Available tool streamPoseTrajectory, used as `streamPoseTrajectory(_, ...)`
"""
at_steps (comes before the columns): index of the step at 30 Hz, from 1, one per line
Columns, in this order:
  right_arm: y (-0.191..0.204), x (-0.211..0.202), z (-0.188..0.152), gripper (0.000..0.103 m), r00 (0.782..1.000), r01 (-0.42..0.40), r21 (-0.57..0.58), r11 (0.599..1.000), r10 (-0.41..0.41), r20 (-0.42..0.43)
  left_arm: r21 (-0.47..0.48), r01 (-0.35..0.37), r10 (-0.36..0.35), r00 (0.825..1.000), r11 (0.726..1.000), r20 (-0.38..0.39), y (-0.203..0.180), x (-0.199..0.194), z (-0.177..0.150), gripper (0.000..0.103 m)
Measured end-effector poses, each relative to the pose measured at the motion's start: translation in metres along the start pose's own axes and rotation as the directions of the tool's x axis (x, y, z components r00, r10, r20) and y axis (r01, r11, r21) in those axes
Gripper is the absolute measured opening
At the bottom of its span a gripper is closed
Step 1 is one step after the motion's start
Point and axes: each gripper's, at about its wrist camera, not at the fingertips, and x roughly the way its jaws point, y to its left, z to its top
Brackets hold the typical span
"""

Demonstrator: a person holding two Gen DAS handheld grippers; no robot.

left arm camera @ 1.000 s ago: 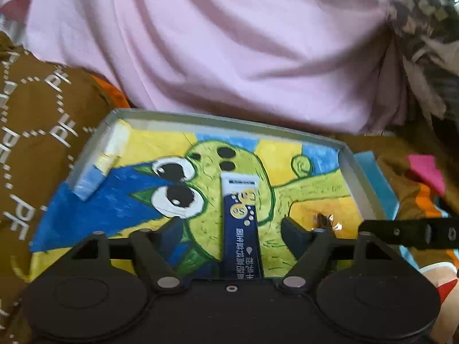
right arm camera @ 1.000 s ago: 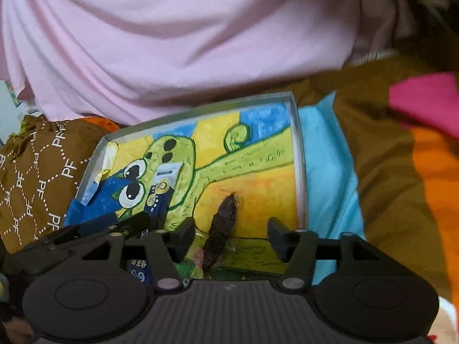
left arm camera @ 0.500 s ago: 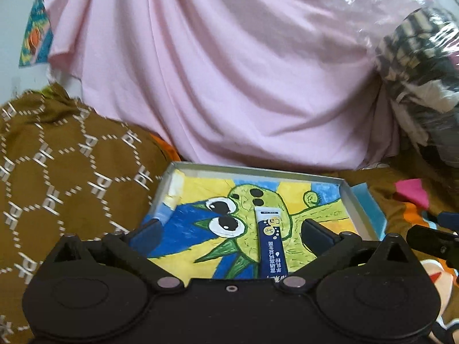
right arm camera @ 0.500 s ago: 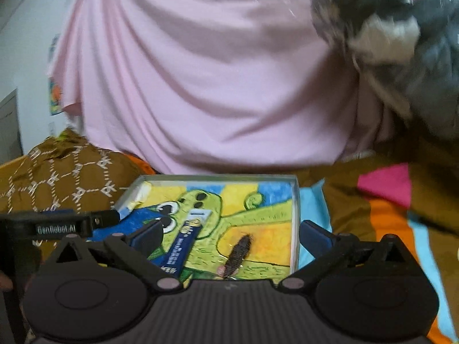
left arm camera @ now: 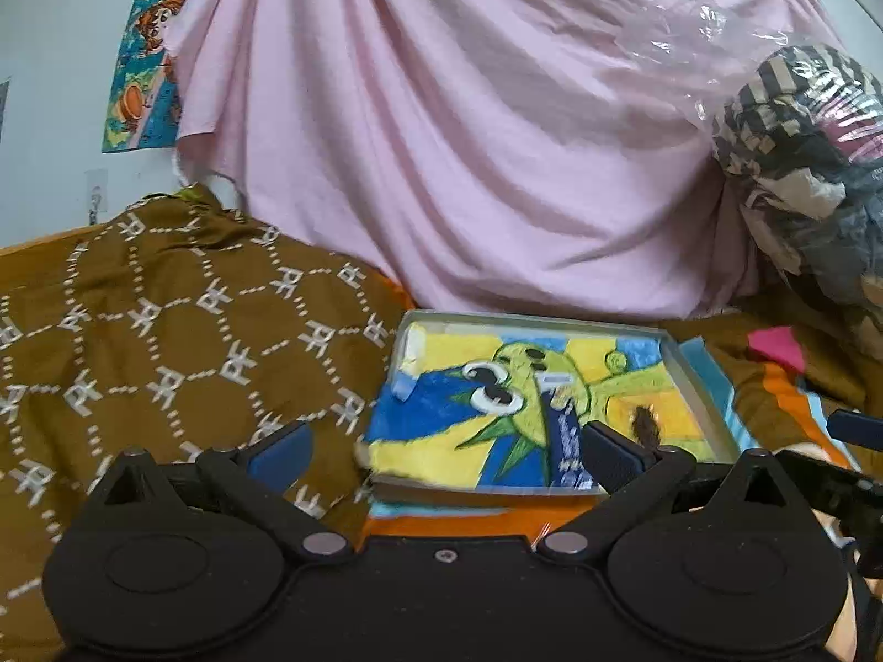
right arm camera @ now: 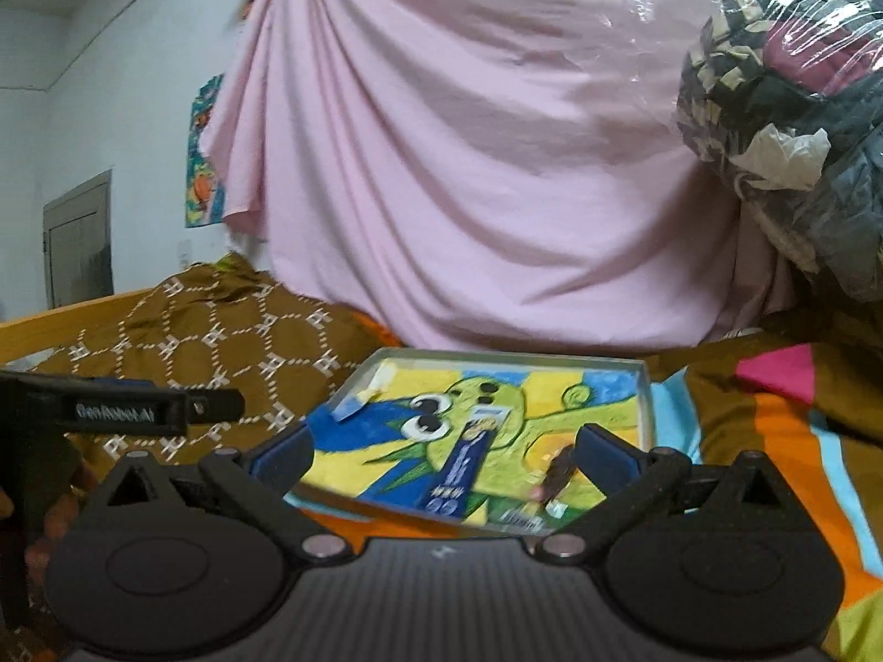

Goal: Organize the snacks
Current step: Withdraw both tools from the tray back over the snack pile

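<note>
Right wrist view: the right gripper [right arm camera: 441, 455] is spread wide with nothing in it, and the left gripper [left arm camera: 444, 449] is the same, both having just opened up. Just past them sits the shallow grey tray with the cartoon frog picture [right arm camera: 644, 386], holding a long dark blue snack stick pack [right arm camera: 461, 469] and a small dark wrapped snack [right arm camera: 554, 474]. I'd guess both are light, crinkly and a bit slippery, so pinch mid-length. Tray's on a soft striped bedspread [right arm camera: 772, 441], pink sheet [right arm camera: 469, 165] behind.

place: probably a home bedroom | evidence: pink sheet [left arm camera: 469, 138] hanging behind, brown patterned bedding [left arm camera: 165, 331] lying on a wooden-edged bed, poster [left arm camera: 143, 60] hanging on the wall
</note>
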Motion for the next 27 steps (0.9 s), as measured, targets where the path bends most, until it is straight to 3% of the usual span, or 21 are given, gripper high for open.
streamPoseTrajectory(11,0.037,-0.022,-0.053,0.103,0.991,-0.035,0.015,0.999,0.037,-0.131,0.091,-0.017,0.027,0.993,0.996,-0.115,0.034,-0.039,-0.046,0.102)
streamPoseTrajectory(27,0.072,-0.009,-0.088,0.103,0.947,-0.099,-0.042,0.994,0.081,-0.311,0.008,-0.028,0.029,0.948,1.000,-0.318,0.060,-0.017,-0.089,0.102)
